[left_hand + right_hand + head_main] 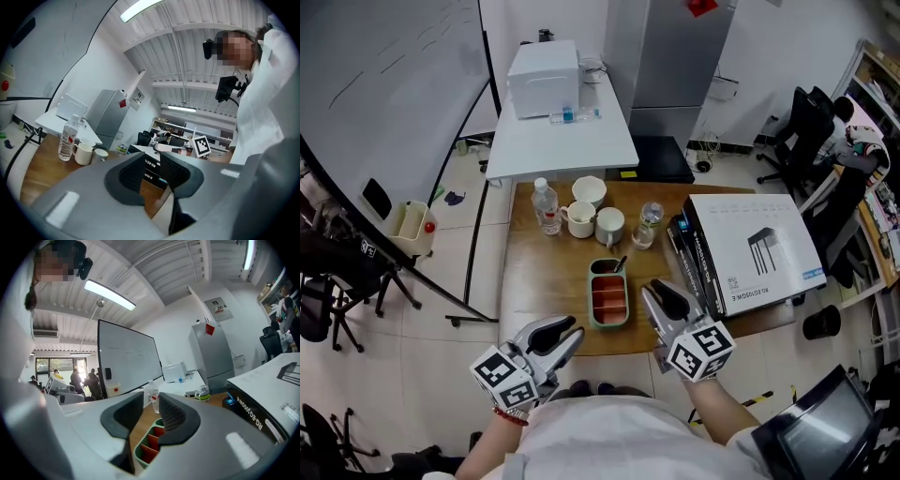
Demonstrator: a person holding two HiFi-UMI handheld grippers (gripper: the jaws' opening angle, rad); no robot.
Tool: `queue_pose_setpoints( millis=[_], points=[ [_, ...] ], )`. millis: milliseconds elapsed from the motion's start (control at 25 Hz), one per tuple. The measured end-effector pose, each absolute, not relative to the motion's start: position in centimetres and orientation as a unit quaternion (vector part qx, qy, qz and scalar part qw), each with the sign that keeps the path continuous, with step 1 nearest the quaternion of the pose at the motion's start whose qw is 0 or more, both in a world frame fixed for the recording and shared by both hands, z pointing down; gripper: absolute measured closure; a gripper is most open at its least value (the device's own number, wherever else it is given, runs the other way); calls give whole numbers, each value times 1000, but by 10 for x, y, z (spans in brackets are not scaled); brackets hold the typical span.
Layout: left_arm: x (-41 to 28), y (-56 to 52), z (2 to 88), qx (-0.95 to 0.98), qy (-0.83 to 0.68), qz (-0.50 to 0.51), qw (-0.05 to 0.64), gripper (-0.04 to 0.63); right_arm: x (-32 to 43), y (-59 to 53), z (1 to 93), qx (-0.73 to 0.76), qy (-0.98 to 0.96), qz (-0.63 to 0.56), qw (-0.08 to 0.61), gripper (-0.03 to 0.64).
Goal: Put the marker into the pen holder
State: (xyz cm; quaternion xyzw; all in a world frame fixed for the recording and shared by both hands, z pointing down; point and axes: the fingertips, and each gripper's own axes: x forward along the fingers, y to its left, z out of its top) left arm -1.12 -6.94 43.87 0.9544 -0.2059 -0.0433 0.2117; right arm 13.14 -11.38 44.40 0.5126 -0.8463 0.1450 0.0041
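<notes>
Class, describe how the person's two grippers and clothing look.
The left claw and right claw are silver-grey with black ribbed pads. Each carries a white cube of black square markers. The person wears a white top and a red left wristband.

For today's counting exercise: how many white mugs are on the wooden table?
3: far mug at the back edge, left mug beside the water bottle, right mug behind the pen holder. None looks hidden.

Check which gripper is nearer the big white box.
Right. The right gripper sits by the near left corner of the white box; the left gripper is farther left, past the pen holder.
</notes>
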Motion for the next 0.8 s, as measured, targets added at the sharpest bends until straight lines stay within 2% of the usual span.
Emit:
queue_pose_setpoints(
  millis=[200, 360, 560, 800],
  points=[
    [-11, -58, 441, 953, -202, -38, 221, 494, 114, -92, 422, 494, -861, 124, -4, 526],
    [-13, -69, 436, 933, -235, -65, 265, 494, 104, -74, 417, 484, -865, 133, -4, 561],
    [6, -58, 421, 948, -215, -53, 228, 494, 94, -54, 426, 478, -865, 155, 1, 565],
    [6, -52, 430, 945, -217, -47, 239, 494, 86, -53, 430, 461, -874, 153, 12, 565]
  ],
)
